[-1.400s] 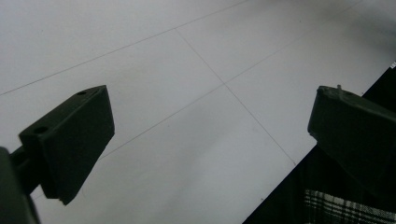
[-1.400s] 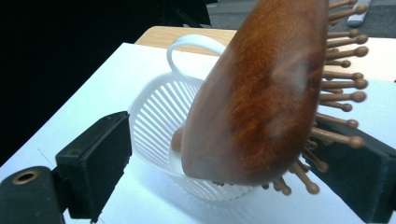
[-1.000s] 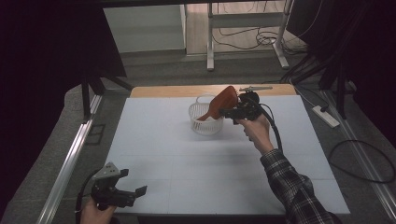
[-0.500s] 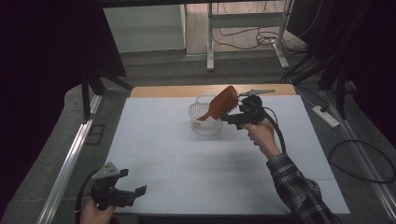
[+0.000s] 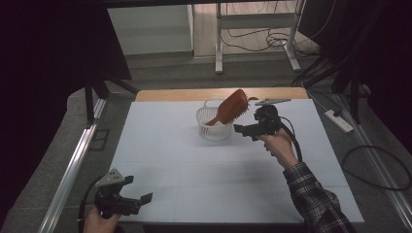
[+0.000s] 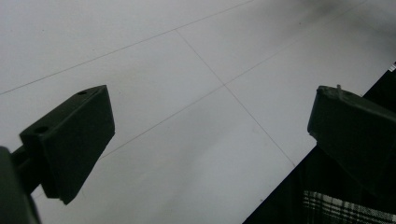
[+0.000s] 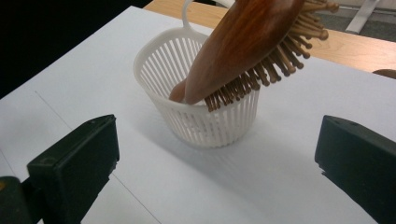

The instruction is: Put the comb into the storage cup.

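A brown wooden hairbrush (image 5: 231, 107) (image 7: 243, 46) stands handle-down in a small white slatted basket (image 5: 212, 126) (image 7: 205, 122), its bristled head leaning out over the rim to the right. My right gripper (image 5: 242, 129) (image 7: 215, 158) is open just right of the basket, jaws wide apart with nothing between them. My left gripper (image 5: 141, 200) (image 6: 210, 135) is open at the table's near left corner, above bare white tabletop (image 6: 177, 74).
The white table (image 5: 194, 165) has a wooden strip (image 5: 184, 93) along its far edge. A metal rail (image 5: 73, 165) runs along the left. Table legs (image 5: 218, 43), cables and a power strip (image 5: 340, 120) lie on the floor beyond and to the right.
My right gripper has let go of the hairbrush and drawn back toward me and to the right; the brush now rests in the basket. The left gripper has stayed put.
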Available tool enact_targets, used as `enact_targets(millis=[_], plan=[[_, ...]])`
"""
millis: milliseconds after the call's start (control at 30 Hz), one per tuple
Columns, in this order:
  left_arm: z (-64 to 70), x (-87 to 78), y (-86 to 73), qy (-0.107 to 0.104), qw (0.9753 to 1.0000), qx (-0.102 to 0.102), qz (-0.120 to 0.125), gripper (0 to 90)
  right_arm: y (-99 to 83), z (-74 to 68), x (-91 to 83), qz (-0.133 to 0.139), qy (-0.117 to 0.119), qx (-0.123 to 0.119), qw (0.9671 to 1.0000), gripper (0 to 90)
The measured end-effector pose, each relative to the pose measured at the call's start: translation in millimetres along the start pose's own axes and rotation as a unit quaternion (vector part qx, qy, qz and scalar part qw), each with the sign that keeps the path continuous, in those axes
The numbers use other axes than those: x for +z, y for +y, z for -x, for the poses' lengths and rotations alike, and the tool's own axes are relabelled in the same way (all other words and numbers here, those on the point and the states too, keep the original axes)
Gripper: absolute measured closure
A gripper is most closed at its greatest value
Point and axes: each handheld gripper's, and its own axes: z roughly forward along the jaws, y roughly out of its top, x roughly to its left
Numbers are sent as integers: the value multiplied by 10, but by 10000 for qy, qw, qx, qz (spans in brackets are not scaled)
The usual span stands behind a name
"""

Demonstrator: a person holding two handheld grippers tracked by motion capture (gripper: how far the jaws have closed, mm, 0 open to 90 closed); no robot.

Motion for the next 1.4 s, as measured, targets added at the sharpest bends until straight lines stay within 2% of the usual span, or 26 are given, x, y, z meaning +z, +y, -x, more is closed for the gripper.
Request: enact_targets(millis=[133,367,567,1100,1400], plan=[[-1,-1,0,-4,10000,1,4,14,-34,-1,-32,-9,-14,-48,10000,0],[-2,-2,0,-11,10000,-1,6,13,-107,-35,-89,-98,-148,-355,9992,0],[1,-1,0,-19,10000,10,2,13,-211,-47,-145,-166,-145,-332,9992,0],[0,-2,-2,-43,10000,27,3,14,-371,-130,-219,-458,-162,-613,9969,0],[1,-1,-3,-60,10000,33,2,15,-435,-164,-281,-467,-152,-676,9965,0]])
